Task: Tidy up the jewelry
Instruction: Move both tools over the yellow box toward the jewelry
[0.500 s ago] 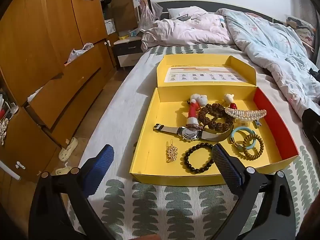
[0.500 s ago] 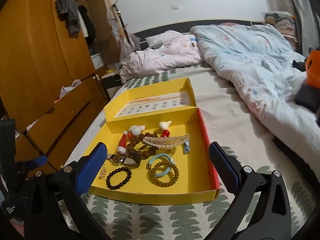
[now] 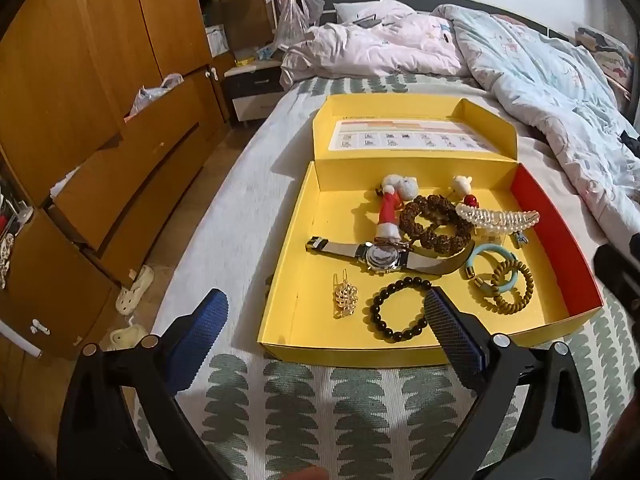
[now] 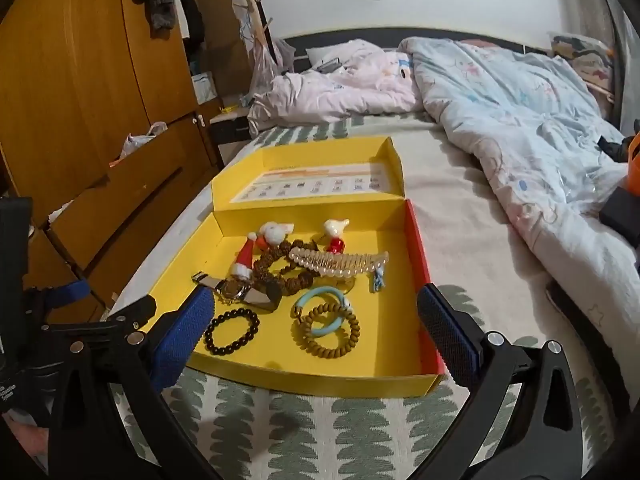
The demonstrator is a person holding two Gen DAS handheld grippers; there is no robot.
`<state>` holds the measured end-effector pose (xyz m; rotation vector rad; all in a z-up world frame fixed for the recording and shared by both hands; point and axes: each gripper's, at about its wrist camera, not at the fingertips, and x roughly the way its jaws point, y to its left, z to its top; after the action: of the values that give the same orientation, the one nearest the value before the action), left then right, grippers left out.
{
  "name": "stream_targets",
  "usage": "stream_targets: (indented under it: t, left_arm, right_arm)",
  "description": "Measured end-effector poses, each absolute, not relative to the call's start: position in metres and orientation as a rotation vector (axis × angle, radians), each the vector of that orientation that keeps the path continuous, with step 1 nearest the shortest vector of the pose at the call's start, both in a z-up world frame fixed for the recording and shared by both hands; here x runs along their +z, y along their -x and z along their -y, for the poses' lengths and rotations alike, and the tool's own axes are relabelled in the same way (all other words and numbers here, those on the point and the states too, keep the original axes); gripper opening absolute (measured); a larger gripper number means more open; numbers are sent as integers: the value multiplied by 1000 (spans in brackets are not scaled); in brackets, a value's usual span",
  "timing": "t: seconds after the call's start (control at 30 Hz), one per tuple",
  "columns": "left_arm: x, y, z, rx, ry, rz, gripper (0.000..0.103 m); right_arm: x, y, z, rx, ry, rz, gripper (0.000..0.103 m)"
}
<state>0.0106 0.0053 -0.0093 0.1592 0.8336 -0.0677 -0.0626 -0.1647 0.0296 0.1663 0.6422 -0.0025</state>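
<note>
Leaf-patterned bedding point(image 3: 360, 408) carries an open yellow cardboard box point(image 3: 304, 264) holding a black bead bracelet point(image 3: 398, 308), silver wristwatch point(image 3: 380, 258) and other jewelry. Left gripper point(image 3: 324, 328) and right gripper point(image 4: 316, 328) hover before it, both spread wide, holding nothing.

Off-task stuff I can see: wooden wardrobe point(image 3: 92, 92) on my left, with a plastic bag point(image 3: 154, 90) poking out of one of its open drawers. Cream slippers point(image 3: 134, 290) on the floor beside it. Small nightstand point(image 3: 256, 84) at the bed head. Pink quilt point(image 3: 372, 52) and pale blue duvet point(image 4: 520, 120) bunched up on the leaf-print bedspread point(image 3: 340, 412).
</note>
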Motion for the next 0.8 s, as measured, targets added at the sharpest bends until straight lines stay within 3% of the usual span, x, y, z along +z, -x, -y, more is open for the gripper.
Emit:
stream_targets:
  t: [0.27, 0.37, 0.47, 0.53, 0.8]
  left_arm:
    - [-16, -25, -8, -78, -144, -892, 97]
    - [-13, -35, -6, -103, -145, -897, 97]
    - [-12, -53, -5, -151, -108, -938, 97]
    - [-13, -66, -5, -179, -74, -974, 97]
    - [-35, -85, 0, -191, -62, -1057, 97]
  right_arm:
    - [40, 31, 174, 103, -195, -654, 98]
    - [32, 6, 192, 127, -302, -739, 95]
    - [12, -20, 211, 109, -427, -872, 86]
    - [6, -32, 216, 93, -437, -902, 72]
    - [-25, -60, 216, 45, -434, -1006, 66]
